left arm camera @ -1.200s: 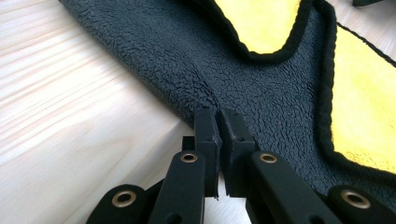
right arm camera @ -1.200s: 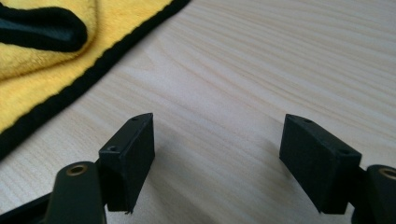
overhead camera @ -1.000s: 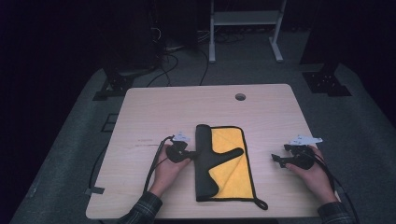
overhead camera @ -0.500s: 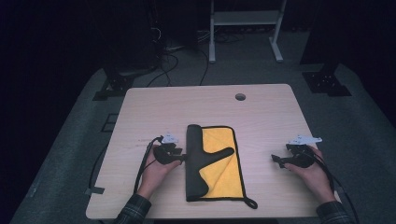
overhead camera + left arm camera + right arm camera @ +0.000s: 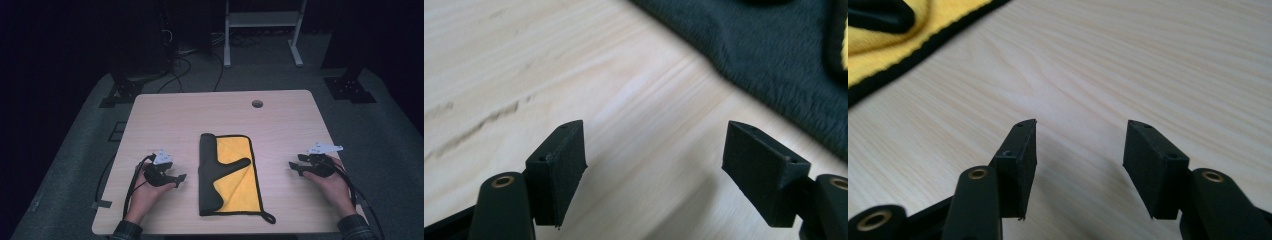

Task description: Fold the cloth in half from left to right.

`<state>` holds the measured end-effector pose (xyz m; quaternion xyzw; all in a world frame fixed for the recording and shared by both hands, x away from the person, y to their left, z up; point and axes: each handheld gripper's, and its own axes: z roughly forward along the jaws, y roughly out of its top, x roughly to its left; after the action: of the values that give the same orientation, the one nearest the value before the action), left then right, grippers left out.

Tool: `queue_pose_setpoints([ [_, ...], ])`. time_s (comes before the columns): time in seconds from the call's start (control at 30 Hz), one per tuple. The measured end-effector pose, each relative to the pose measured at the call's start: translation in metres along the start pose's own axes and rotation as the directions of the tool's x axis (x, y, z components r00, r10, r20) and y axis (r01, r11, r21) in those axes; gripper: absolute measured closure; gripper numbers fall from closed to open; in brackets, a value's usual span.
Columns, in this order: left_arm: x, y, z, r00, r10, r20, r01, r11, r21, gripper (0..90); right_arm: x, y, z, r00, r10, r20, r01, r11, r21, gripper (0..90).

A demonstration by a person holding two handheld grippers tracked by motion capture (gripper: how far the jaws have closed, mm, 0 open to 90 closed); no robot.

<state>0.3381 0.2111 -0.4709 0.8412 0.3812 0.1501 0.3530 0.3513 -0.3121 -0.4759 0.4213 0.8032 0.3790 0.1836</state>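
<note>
Cloth [image 5: 227,175] lies folded lengthwise at tabletop [image 5: 165,120] centre, black flap over yellow; fold looks done, maybe another left. Left gripper [image 5: 181,177] just beside cloth, fingers just opened, empty. Right gripper [image 5: 295,165] well apart, fingers closing partway, apart, empty.

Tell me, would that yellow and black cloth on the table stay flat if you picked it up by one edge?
Probably not. The cloth lies folded over itself with soft creases, so it would likely droop and unfold. Its fuzzy pile in the left gripper view suggests it grips well and won't slip. It looks thin and light, so a push would probably bunch it on the table, not slide it whole.
</note>
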Motion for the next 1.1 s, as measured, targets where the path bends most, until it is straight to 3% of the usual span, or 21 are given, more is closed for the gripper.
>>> queue_pose_setpoints([
  [0.3,0.002,-0.009,0.003,0.9991,0.043,-0.002,-0.043,0.9989,-0.017,14.6,0.011,0.018,0.001,0.9980,-0.008,-0.063,0.004,0.998,-0.059,50.2],
  [0.63,0.003,-0.011,0.006,0.9991,0.041,-0.011,-0.041,0.9990,-0.016,2.4,0.022,0.035,0.003,0.9925,-0.024,-0.120,0.012,0.995,-0.101,50.8],
  [1.1,0.003,-0.010,0.008,0.9988,0.048,0.004,-0.048,0.9988,-0.006,0.0,0.044,0.066,0.018,0.9813,-0.076,-0.177,0.054,0.991,-0.122,51.0],
])
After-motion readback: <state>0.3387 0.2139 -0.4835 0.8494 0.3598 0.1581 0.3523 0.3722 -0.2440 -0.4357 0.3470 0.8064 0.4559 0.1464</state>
